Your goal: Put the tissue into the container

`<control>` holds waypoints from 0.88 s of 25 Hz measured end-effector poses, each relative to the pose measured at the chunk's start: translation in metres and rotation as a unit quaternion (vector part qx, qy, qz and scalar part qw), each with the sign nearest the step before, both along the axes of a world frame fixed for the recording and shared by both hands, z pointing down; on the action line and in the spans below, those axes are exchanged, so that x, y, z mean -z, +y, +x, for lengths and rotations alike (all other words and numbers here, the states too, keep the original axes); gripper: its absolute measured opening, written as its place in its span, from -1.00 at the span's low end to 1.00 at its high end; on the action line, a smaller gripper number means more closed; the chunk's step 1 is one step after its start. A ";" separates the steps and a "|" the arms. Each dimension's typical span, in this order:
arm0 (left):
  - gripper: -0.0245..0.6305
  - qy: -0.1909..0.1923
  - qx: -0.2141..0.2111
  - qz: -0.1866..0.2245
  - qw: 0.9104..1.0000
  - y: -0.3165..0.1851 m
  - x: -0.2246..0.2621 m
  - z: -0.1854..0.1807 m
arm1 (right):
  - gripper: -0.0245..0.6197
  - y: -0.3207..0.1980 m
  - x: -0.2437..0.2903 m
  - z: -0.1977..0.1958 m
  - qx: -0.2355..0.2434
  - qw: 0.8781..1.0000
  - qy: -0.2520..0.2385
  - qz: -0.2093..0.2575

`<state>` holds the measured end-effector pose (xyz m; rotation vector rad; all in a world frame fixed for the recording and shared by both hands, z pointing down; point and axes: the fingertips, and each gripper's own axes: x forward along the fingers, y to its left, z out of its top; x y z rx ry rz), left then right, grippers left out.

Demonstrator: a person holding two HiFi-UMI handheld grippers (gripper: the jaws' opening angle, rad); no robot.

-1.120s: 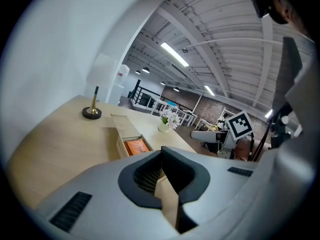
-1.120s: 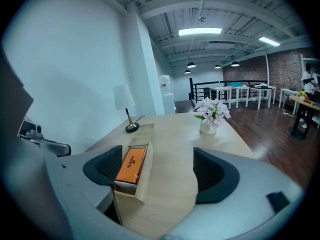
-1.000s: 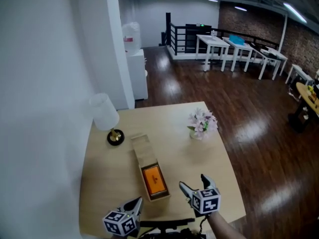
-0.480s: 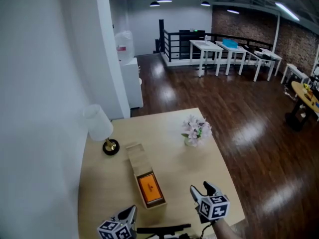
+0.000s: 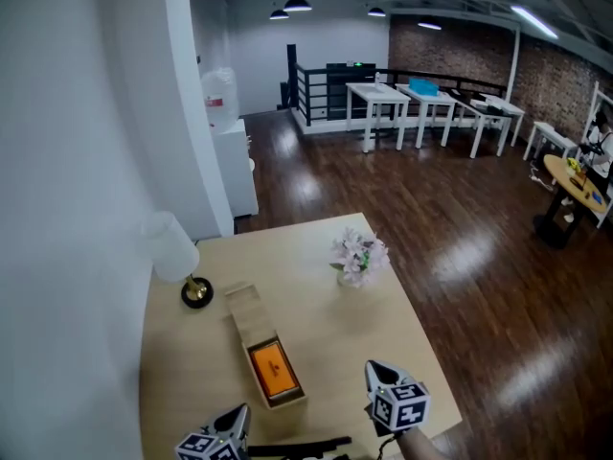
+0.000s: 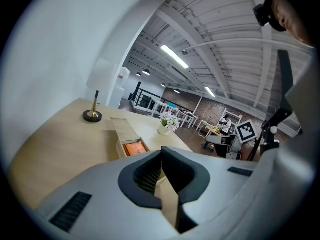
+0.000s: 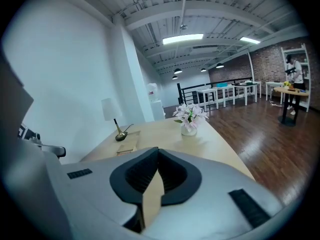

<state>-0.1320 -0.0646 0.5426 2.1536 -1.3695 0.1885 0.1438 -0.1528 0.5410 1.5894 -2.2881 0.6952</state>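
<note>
Two grippers hang over the near edge of the table point(image 5: 330, 338): the left gripper point(image 5: 239, 413) low at the left, the right gripper point(image 5: 375, 372) well apart to its right. Both sets of jaws are closed tip to tip, and nothing sits between them. The orange tissue point(image 5: 272, 369) lies inside the near end of the long wooden container point(image 5: 245, 312), which rests on the table just beyond the grippers. The container's far half is covered with wood. A lamp point(image 5: 172, 252) stands past the container by the wall. Flowers point(image 5: 356, 255) stand toward the table's right side.
</note>
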 end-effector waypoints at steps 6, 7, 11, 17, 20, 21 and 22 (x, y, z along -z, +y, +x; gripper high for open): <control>-0.93 0.000 -0.007 0.005 1.000 -0.001 0.002 0.004 | -0.96 -0.001 0.008 0.010 -0.014 1.000 -0.007 0.009; -0.93 0.000 -0.007 0.005 1.000 -0.001 0.003 0.004 | -0.96 -0.001 0.009 0.011 -0.015 1.000 -0.008 0.010; -0.93 -0.001 -0.007 0.003 1.000 0.002 0.005 0.005 | -0.96 -0.001 0.011 0.014 -0.018 1.000 -0.014 0.009; -0.93 -0.002 -0.009 0.005 1.000 0.001 0.004 0.006 | -0.96 -0.002 0.011 0.017 -0.019 1.000 -0.011 0.010; -0.93 -0.003 -0.010 0.007 1.000 0.002 0.004 0.006 | -0.95 -0.001 0.011 0.017 -0.015 1.000 -0.007 0.011; -0.93 -0.003 -0.010 0.008 1.000 0.002 0.004 0.006 | -0.95 -0.002 0.011 0.017 -0.014 1.000 -0.005 0.010; -0.93 -0.002 -0.011 0.008 1.000 0.001 0.005 0.007 | -0.95 -0.002 0.011 0.016 -0.013 1.000 -0.002 0.008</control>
